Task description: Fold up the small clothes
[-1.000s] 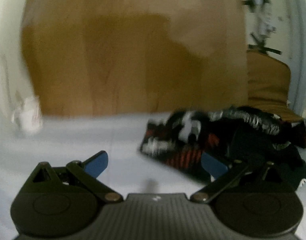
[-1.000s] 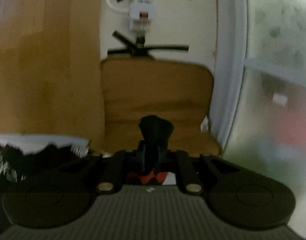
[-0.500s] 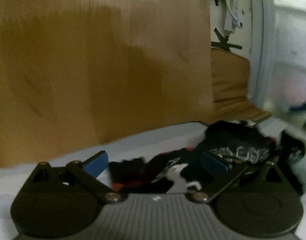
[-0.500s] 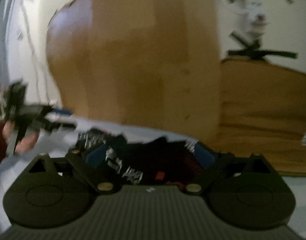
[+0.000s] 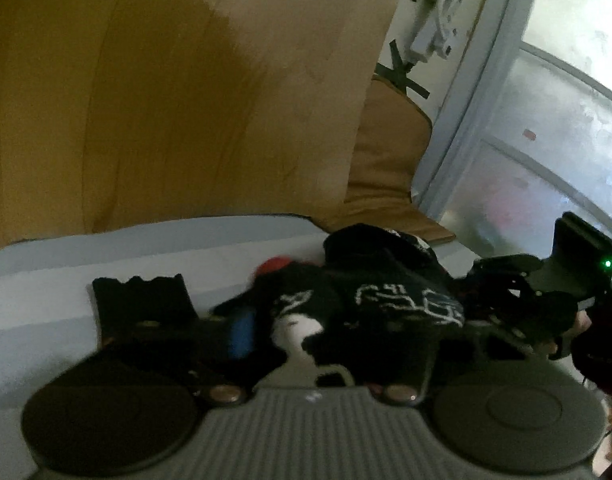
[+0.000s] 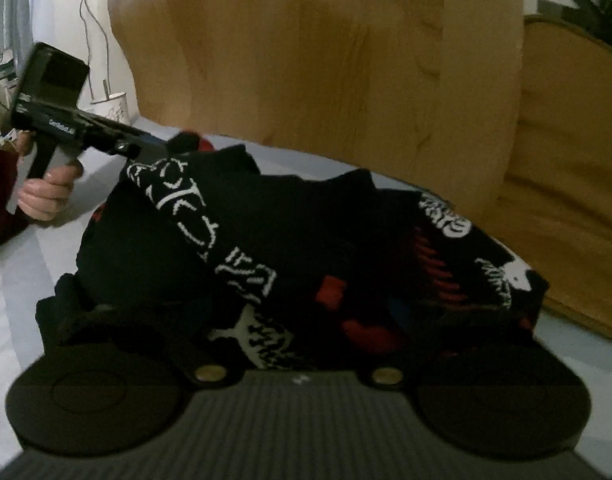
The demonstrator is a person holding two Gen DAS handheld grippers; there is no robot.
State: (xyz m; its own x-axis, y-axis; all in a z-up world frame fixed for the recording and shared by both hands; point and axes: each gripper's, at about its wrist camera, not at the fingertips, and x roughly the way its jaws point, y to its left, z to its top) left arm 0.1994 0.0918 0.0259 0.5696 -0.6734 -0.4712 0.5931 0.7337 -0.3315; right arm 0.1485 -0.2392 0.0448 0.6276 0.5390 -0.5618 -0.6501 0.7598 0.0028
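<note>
both grippers closing into a black printed sock pile (image 6: 289, 248): left gripper (image 5: 306, 332) and right gripper (image 6: 301, 320) with fabric between their fingers; grip unclear.

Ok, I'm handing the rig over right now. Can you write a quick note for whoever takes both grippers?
Left gripper: jaws closing with fabric from the clothes pile between them; a firm grip is not confirmed.
Right gripper: jaws closing, fingers buried in the same pile; grip not confirmed.
Things: the pile of black clothes with white and red patterns is heaped on the pale surface. One black piece lies flat beside it, on the left of the left wrist view.
Done: nothing visibly folded.
Left: probably separate one item, spread it, fold it, then repeat.
</note>
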